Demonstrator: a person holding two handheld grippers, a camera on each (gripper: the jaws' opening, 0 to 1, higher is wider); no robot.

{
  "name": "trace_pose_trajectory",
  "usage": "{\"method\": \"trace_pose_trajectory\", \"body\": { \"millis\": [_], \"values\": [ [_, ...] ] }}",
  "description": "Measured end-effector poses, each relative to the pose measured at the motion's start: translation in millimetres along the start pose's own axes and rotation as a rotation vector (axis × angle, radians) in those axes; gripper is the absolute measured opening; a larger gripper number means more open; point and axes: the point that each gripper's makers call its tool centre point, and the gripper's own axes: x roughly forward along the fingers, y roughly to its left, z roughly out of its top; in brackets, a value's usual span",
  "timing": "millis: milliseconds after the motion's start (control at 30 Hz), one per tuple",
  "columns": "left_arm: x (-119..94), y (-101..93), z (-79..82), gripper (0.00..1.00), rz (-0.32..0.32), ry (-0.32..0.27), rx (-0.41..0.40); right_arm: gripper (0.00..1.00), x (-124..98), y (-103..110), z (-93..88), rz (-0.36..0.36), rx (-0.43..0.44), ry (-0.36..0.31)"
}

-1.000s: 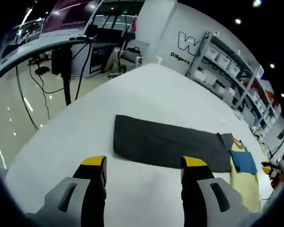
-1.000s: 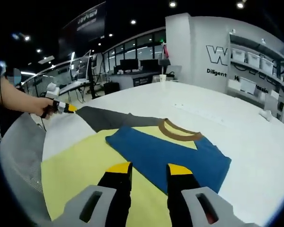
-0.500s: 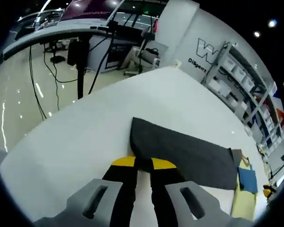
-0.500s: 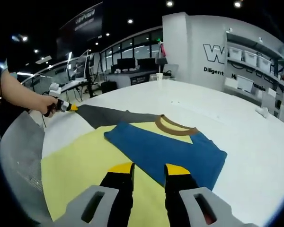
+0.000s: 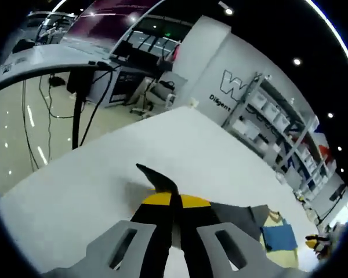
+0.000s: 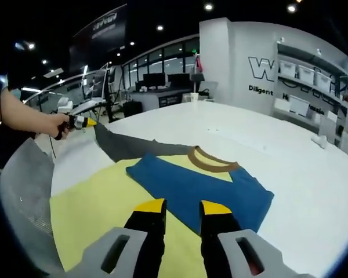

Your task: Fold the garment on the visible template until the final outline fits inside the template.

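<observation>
on the wide white table (image 6: 313,191) below wall shelves of bins (image 5: 267,116), the blue, yellow and dark grey garment (image 6: 203,185) lies mostly flat, its grey end pinched and lifted by the left gripper (image 5: 173,200), right gripper (image 6: 182,207) parted above it

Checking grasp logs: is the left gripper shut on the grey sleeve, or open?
Shut on it: the left gripper has its jaws together, pinching the grey sleeve and holding its end off the table.

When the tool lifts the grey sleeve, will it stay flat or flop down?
Probably flop. The left tool pinches the grey sleeve and its corner bends up while the rest sags to the table. It likely weighs little, since one pinch raises it.
</observation>
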Motion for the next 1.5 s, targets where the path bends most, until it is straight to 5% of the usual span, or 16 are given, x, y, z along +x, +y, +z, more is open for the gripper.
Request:
{"method": "trace_pose_trajectory", "body": {
  "millis": [267,500,700,1167,1500],
  "values": [
    [15,-80.5,13.6,0.02,-0.202,-0.018,0.048,0.16,-5,0,-0.6,-0.007,0.01,-0.01],
    [26,-168.1,-3.3,0.02,-0.397,0.022,0.147,0.19,-8,-4,-1.6,-0.016,0.027,-0.023],
    [31,-221.5,-20.4,0.02,-0.505,0.044,0.171,0.21,-14,-5,-5.6,-0.023,0.036,-0.029],
    [49,-327.1,-99.1,0.02,-0.698,0.154,0.253,0.24,-33,-4,-15.0,-0.045,0.065,-0.053],
    [58,-370.9,-172.7,0.02,-0.744,0.231,0.359,0.27,-46,-8,-19.0,-0.063,0.074,-0.065]
  ]
}}
